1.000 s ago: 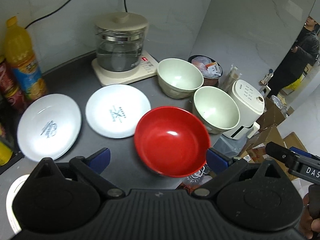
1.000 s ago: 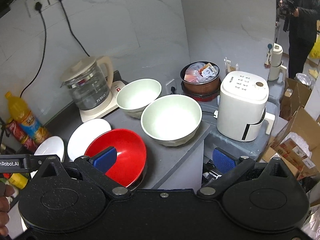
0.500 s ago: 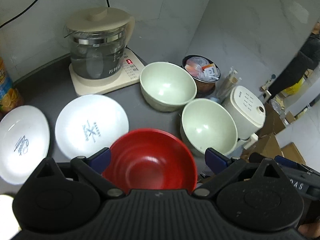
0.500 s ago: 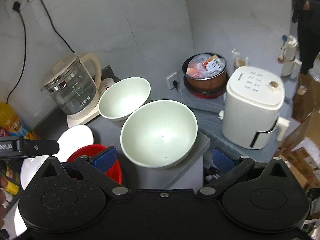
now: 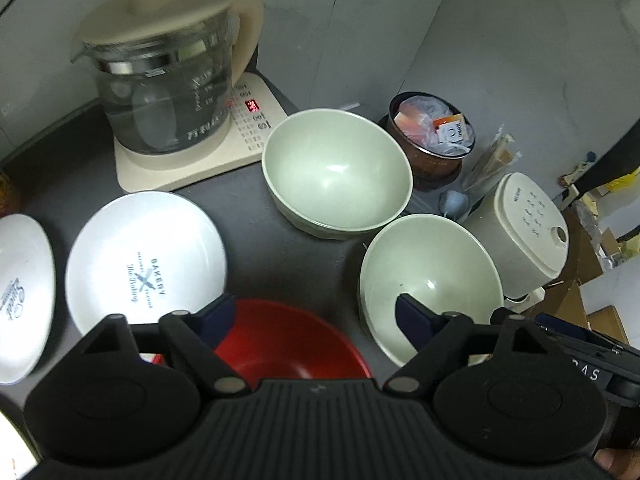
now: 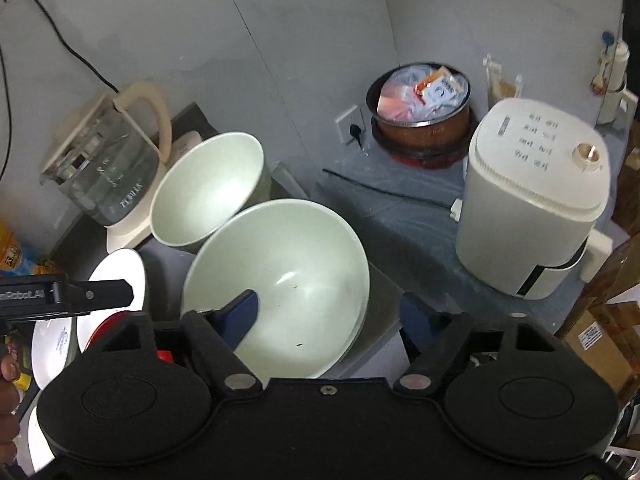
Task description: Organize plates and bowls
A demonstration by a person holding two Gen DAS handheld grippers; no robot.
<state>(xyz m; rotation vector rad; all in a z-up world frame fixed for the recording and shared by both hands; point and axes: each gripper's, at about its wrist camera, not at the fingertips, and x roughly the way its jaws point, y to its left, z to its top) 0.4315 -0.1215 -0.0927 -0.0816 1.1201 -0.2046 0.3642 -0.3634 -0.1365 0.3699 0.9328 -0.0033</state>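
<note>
Left wrist view
- Left gripper [image 5: 312, 318]: held above the dark counter [image 5: 256, 200], pointed steeply down; its jaws are parted and have just been closing, with nothing pressed between the blue pads.
- Red bowl [image 5: 288, 340]: seen directly under the gripper, partly hidden by the gripper body; the left pad is seen over its rim, and contact cannot be told.
- Near green bowl [image 5: 430, 284]: set at the counter's right edge; the right pad is seen in front of its inside wall.
- Far green bowl [image 5: 336, 172]: placed upright just behind the near one, beside the glass kettle [image 5: 160, 84] on its cream base.
- Bakery plate [image 5: 144, 260]: laid flat left of the red bowl; a second white plate [image 5: 22, 292] is cut off at the left edge.
- White appliance [image 5: 520, 236]: stood lower, to the right of the counter.

Right wrist view
- Right gripper [image 6: 334, 314]: jaws are partly open and have just been closing; the rim of the near green bowl [image 6: 280, 272] is straddled, the left pad inside the bowl, the right pad outside it, and no squeeze is visible.
- Far green bowl [image 6: 208, 188]: seen behind, its rim just beside the near bowl's.
- Left gripper [image 6: 64, 294]: its finger is seen at the left edge, over the white plates and the red bowl [image 6: 110, 326].
- Brown pot [image 6: 424, 104]: filled with packets, set on the lower grey surface near the white appliance [image 6: 532, 200].
</note>
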